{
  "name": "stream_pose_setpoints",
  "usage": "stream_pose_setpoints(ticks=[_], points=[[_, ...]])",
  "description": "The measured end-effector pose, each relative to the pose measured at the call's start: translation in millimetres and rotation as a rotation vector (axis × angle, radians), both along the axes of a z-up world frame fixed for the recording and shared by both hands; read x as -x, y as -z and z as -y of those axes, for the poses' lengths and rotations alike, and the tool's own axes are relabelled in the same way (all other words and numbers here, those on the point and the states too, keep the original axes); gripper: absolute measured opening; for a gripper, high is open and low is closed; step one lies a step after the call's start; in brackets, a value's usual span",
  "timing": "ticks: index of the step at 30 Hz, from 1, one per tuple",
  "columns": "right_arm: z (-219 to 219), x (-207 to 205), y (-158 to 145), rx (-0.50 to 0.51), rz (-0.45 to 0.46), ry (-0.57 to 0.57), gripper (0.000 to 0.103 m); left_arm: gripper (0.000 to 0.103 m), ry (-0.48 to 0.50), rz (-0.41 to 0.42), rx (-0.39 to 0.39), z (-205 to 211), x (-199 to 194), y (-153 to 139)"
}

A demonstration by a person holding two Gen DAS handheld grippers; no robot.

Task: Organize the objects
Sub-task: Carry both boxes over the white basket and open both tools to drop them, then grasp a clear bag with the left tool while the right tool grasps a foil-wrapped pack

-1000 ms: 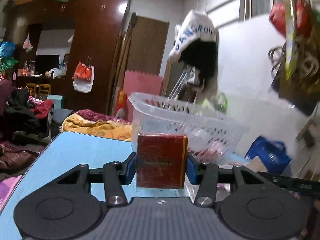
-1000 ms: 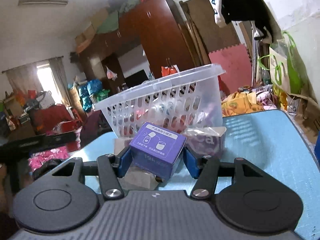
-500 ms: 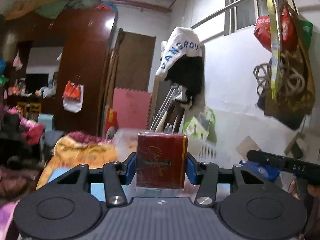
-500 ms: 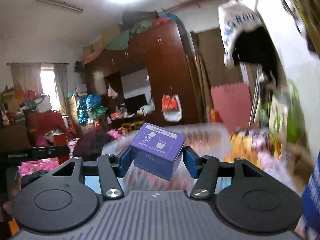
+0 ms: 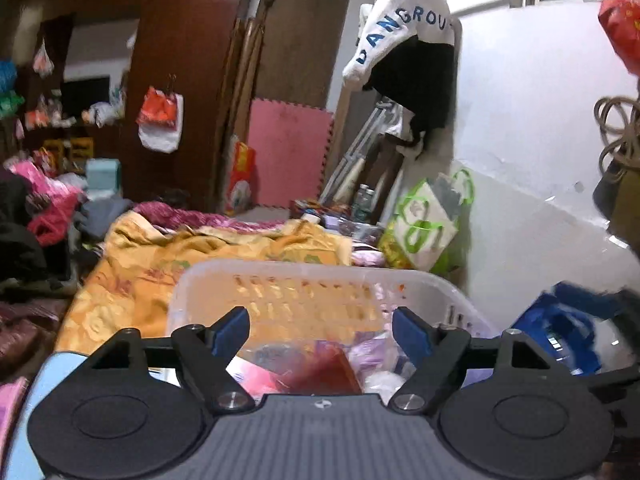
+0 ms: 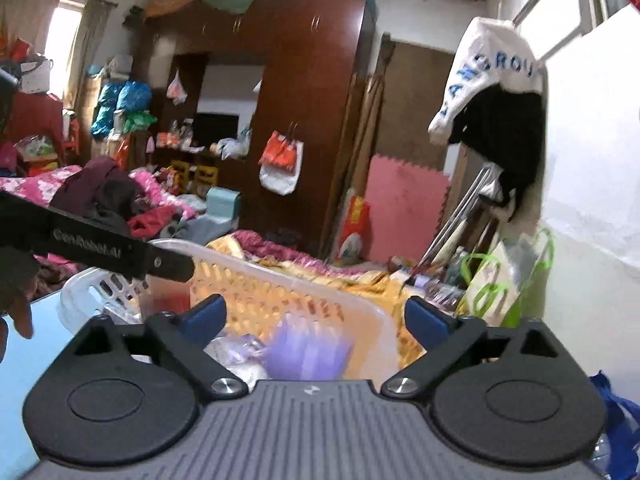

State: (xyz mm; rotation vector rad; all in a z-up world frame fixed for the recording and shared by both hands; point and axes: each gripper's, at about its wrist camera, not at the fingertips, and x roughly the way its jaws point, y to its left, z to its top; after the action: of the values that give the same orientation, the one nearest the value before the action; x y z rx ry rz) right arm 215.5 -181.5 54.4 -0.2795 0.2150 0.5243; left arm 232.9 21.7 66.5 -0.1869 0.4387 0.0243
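Observation:
A white slotted plastic basket (image 5: 304, 276) stands on the blue table, also in the right wrist view (image 6: 280, 280). My left gripper (image 5: 321, 330) is open above the basket. A dark red box (image 5: 324, 372), blurred, is below the jaws inside the basket among several packets. My right gripper (image 6: 314, 320) is open above the basket. A purple box (image 6: 308, 356), motion-blurred, is below its jaws over the basket's contents. The left gripper's black body (image 6: 100, 248) crosses the left of the right wrist view.
The blue table (image 6: 36, 344) shows at the left. A blue bag (image 5: 560, 340) lies right of the basket. A bed with an orange quilt (image 5: 180, 256) is behind it. A green and white bag (image 5: 428, 224) leans on the white wall.
Both grippers moved over the basket and opened. The red box left the left jaws and the purple box left the right jaws; both are dropping into the basket.

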Motion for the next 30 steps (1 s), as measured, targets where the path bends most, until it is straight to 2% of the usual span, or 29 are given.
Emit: stream_pose_setpoints(ticks=[2, 4, 6, 7, 8, 11, 13, 16, 18, 21, 23, 24, 25, 30], points=[[9, 16, 1, -0.01, -0.002, -0.033, 0.102, 0.082, -0.005, 0.017, -0.044, 0, 12, 0], [21, 26, -2, -0.063, -0.013, -0.042, 0.103, 0.082, -0.02, 0.039, -0.051, 1, 28, -4], [37, 39, -2, -0.127, -0.03, -0.079, 0.103, 0.083, 0.025, 0.088, -0.041, -1, 60, -2], [45, 46, 3, -0.155, -0.037, -0.095, 0.103, 0.088, 0.047, 0.098, -0.041, -1, 76, 4], [53, 52, 10, -0.176, -0.051, -0.09, 0.103, 0.092, 0.056, 0.09, -0.045, 0, 89, 13], [64, 48, 42, -0.18, -0.139, -0.045, 0.103, 0.092, 0.076, 0.028, -0.058, 2, 123, 56], [66, 36, 64, -0.173, -0.225, -0.017, 0.103, 0.092, 0.07, 0.03, -0.005, -6, 139, 83], [67, 10, 82, -0.213, -0.334, 0.024, 0.103, 0.092, 0.059, 0.017, 0.1, -20, 147, 105], [63, -7, 90, -0.225, -0.416, 0.061, 0.103, 0.092, 0.061, -0.021, 0.117, -24, 142, 112], [60, -12, 102, -0.226, -0.461, 0.071, 0.103, 0.092, 0.066, -0.032, 0.085, -18, 139, 112], [55, -16, 107, -0.224, -0.488, 0.068, 0.092, 0.092, 0.07, -0.048, 0.043, -10, 137, 113], [53, -17, 109, -0.211, -0.499, 0.072, 0.078, 0.092, 0.07, -0.057, 0.028, -6, 136, 114], [54, -18, 112, -0.204, -0.508, 0.066, 0.074, 0.092, 0.068, -0.065, 0.011, -2, 135, 115], [69, 6, 112, -0.195, -0.445, 0.069, 0.074, 0.092, 0.07, -0.109, -0.034, 11, 125, 119]])
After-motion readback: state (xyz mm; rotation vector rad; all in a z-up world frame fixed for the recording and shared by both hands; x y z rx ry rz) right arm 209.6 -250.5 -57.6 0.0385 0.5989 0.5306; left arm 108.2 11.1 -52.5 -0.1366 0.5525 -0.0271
